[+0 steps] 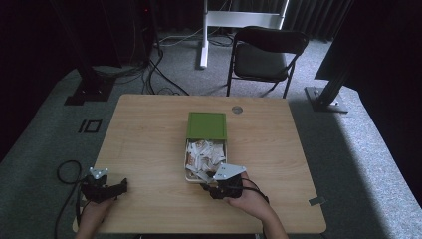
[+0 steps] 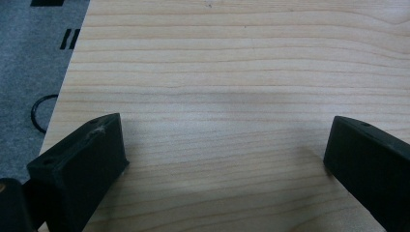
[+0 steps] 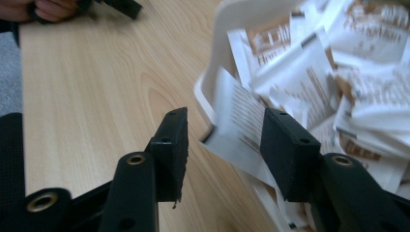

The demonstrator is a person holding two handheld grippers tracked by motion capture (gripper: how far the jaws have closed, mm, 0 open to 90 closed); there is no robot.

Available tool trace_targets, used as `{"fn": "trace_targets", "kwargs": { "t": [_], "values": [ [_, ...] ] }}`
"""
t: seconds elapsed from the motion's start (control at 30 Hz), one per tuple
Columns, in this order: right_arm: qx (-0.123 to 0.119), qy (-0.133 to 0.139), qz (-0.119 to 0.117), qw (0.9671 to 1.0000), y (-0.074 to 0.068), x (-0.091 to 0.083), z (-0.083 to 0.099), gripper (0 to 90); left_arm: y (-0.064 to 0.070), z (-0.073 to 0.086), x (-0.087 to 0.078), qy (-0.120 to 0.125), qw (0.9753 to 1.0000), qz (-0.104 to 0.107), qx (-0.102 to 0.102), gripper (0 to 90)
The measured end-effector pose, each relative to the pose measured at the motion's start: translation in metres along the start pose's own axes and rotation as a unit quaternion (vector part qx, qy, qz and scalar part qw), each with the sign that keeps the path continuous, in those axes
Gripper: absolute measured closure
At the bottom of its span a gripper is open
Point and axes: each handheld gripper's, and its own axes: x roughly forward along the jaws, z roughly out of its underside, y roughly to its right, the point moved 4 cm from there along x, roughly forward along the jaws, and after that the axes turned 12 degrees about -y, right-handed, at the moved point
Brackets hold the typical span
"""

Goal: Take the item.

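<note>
**Right gripper poised at a sachet on the tray's near edge**

At the near middle of the counter point(image 1: 149, 129), your right gripper point(image 1: 215, 185) sits against the near end of a white tray point(image 1: 188, 175) heaped with white-and-brown sachets point(image 1: 204, 152). A green lid point(image 1: 207, 125) lies just beyond the tray, touching its far end, so the tray is already uncovered.

In the right gripper view, the fingers point(image 3: 169, 145) stand apart, not yet closed. One sachet point(image 3: 238, 128) hangs over the tray's rim point(image 3: 205, 94) and pokes into the gap between them. Whether either finger touches it cannot be told; it looks loose, not pinched.

Your left gripper point(image 1: 112, 189) rests near the counter's front left corner, well apart from the tray. In the left gripper view its fingers point(image 2: 82, 159) are spread wide over bare wood, holding nothing.

As a judgement of progress: the work looks early. The lid is off and a sachet is lined up, but no sachet lies out on the counter, and the tray looks full. What seems left is to close on this sachet, lift it free of the pile, and set it down. The neighbouring sachets overlap it, so one may drag along.
</note>
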Motion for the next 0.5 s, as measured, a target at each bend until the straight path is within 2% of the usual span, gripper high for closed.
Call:
{"fn": "trace_targets", "kwargs": {
  "t": [0.3,0.5],
  "values": [
    [0.032,-0.009,0.004,0.9995,0.0065,0.0038,-0.0018,59.3,0.0,0.0,0.0,0.0,1.0,0.0,0.0,1.6],
    [0.043,-0.009,0.019,0.9988,0.0098,0.005,-0.0024,66.6,0.0,0.0,0.0,0.0,1.0,0.0,0.0,1.6]
  ]
}}
